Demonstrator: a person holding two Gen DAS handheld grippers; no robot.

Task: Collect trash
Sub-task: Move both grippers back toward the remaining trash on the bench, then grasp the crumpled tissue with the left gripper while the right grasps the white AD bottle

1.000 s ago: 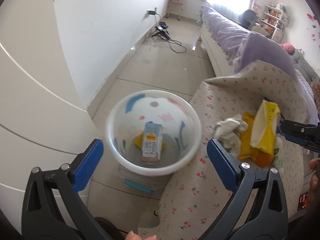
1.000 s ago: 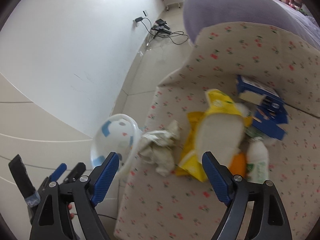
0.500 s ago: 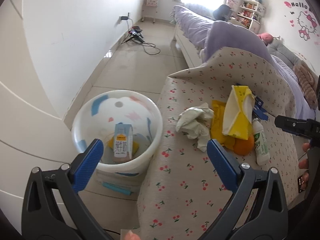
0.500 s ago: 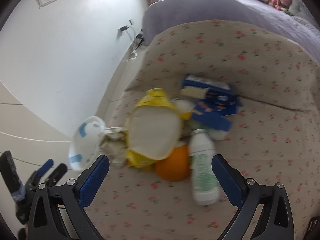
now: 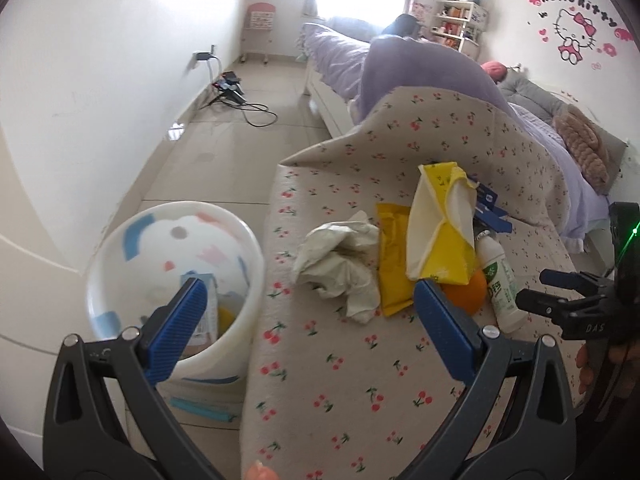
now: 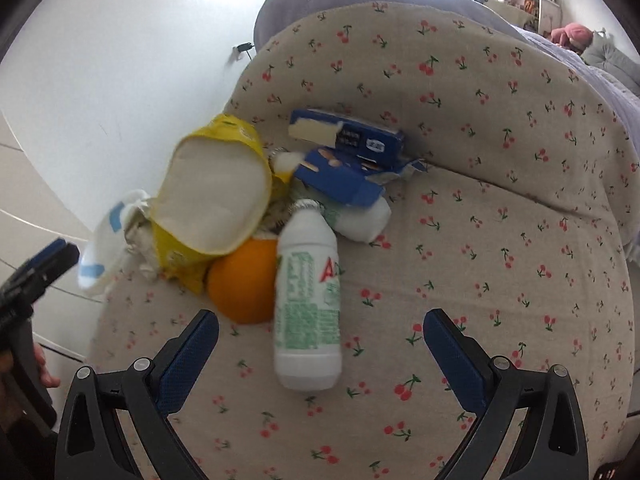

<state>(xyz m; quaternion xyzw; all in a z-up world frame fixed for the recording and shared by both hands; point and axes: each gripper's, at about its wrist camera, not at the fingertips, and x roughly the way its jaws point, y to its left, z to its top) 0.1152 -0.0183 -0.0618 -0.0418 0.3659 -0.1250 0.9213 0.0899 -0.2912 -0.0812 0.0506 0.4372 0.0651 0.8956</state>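
Note:
A pile of trash lies on the cherry-print cover: a white plastic bottle on its side, an orange, an open yellow bag, a torn blue carton and crumpled paper. My right gripper is open just in front of the bottle, whose base lies between the fingertips without touching them. My left gripper is open over the edge between the cover and the white bin, nothing in it. The bin holds a small carton, partly hidden by my left finger.
A white wall runs along the left, with cables on the tiled floor. A bed with purple bedding lies beyond the cover. The right gripper's body shows at the right edge of the left wrist view.
My right gripper has swung right and come down toward the bottle and orange, and its jaws have widened. My left gripper has shifted right, from over the bin toward the cover's edge.

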